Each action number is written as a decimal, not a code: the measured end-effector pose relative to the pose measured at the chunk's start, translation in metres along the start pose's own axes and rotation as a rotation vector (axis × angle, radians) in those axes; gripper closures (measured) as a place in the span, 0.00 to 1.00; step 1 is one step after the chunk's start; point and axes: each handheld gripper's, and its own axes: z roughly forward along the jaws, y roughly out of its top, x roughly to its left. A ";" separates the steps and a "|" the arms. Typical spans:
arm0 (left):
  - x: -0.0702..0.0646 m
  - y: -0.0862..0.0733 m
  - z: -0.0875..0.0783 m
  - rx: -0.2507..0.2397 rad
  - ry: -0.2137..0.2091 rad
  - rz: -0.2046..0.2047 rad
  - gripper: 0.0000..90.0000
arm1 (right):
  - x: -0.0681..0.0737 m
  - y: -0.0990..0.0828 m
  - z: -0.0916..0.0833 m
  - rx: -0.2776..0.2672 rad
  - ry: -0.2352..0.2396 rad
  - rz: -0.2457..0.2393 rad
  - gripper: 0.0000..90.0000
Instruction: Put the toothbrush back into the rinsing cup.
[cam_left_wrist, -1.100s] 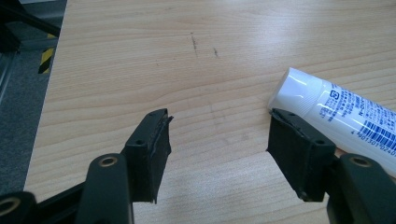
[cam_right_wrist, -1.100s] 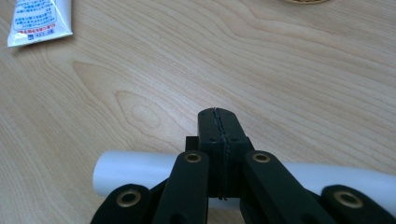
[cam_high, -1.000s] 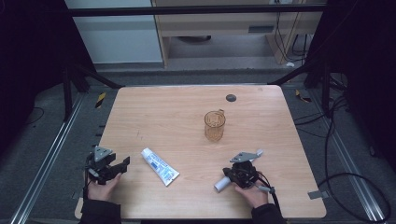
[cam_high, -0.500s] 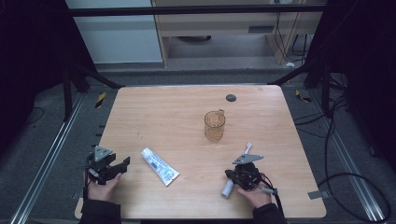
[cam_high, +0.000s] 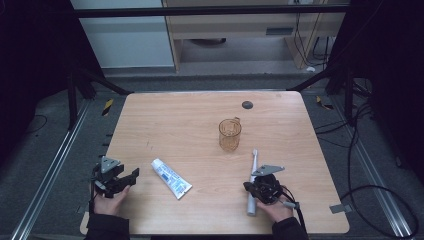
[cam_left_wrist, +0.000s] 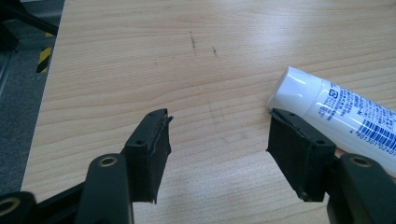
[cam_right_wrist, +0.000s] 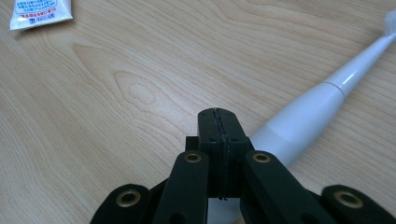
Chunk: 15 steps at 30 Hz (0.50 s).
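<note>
High view, from the left: the left gripper (cam_high: 116, 179) rests at the table's (cam_high: 190, 125) near left corner, jaws spread wide with nothing between them. Just to its right lies the toothpaste tube (cam_high: 171, 178); in the left gripper view the tube's (cam_left_wrist: 341, 114) capped end sits right behind one fingertip (cam_left_wrist: 299, 154), outside the gap. Farther right stands the amber cup (cam_high: 230, 135). Nearer the person, the right gripper (cam_high: 261, 189) has its jaws pressed fully together, holding nothing. The white electric toothbrush (cam_high: 252, 180) lies flat on the table; in the right gripper view its handle (cam_right_wrist: 303, 121) runs beneath and beside the closed fingertips (cam_right_wrist: 219, 128).
</note>
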 end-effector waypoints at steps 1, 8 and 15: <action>0.000 0.000 0.000 0.000 0.000 0.000 0.42 | 0.000 0.000 0.000 0.000 -0.002 0.001 1.00; 0.000 0.000 0.000 0.001 -0.001 0.001 0.42 | -0.003 -0.001 -0.003 -0.003 -0.009 0.002 1.00; 0.000 0.000 0.000 0.000 -0.001 0.001 0.42 | -0.004 -0.003 -0.005 -0.001 -0.009 0.008 1.00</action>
